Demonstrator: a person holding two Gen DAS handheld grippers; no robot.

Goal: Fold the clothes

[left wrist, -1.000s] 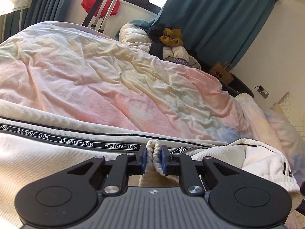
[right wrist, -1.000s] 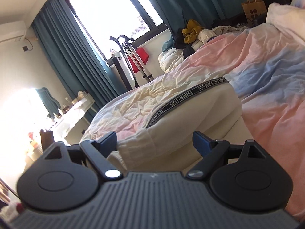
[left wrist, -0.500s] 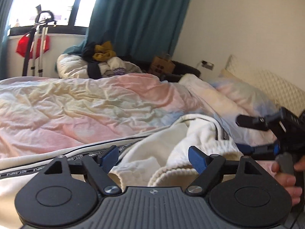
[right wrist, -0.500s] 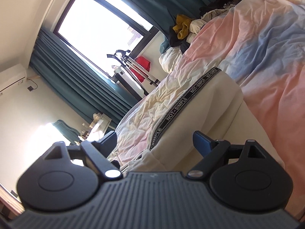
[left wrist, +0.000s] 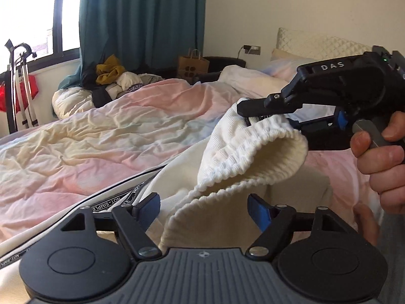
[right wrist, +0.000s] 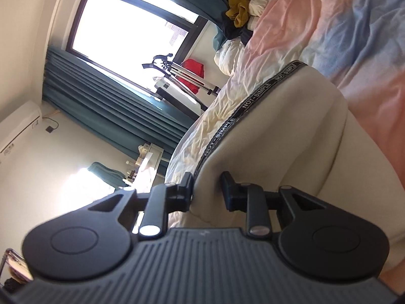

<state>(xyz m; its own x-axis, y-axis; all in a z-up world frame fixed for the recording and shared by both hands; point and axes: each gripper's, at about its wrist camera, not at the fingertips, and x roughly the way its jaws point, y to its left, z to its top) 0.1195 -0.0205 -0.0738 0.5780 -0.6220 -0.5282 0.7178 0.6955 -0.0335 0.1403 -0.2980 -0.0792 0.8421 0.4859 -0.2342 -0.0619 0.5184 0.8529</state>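
Note:
Cream sweatpants (left wrist: pixel 227 152) with a black NOT-SIMPLE side stripe (left wrist: pixel 111 204) lie across the bed. My left gripper (left wrist: pixel 203 205) is open, and the ribbed waistband runs loose between its blue pads without being pinched. To the right, a person's hand (left wrist: pixel 387 162) holds my right gripper (left wrist: pixel 249 116), which is shut on the ribbed waistband and lifts it off the bed. In the right wrist view, my right gripper (right wrist: pixel 207 187) pinches a fold of the cream sweatpants (right wrist: pixel 291 152), and the stripe (right wrist: pixel 243 106) runs away from it.
A wrinkled pastel duvet (left wrist: pixel 101 136) covers the bed. At the far end lies a pile of clothes (left wrist: pixel 114 78), with a paper bag (left wrist: pixel 192 63) beside it. Teal curtains (left wrist: pixel 141 17) hang by the window. The headboard (left wrist: pixel 319 45) is at the right.
My left gripper let go of the ribbed edge, opened and swung right. My right gripper went from open to shut on the waistband and raised it.

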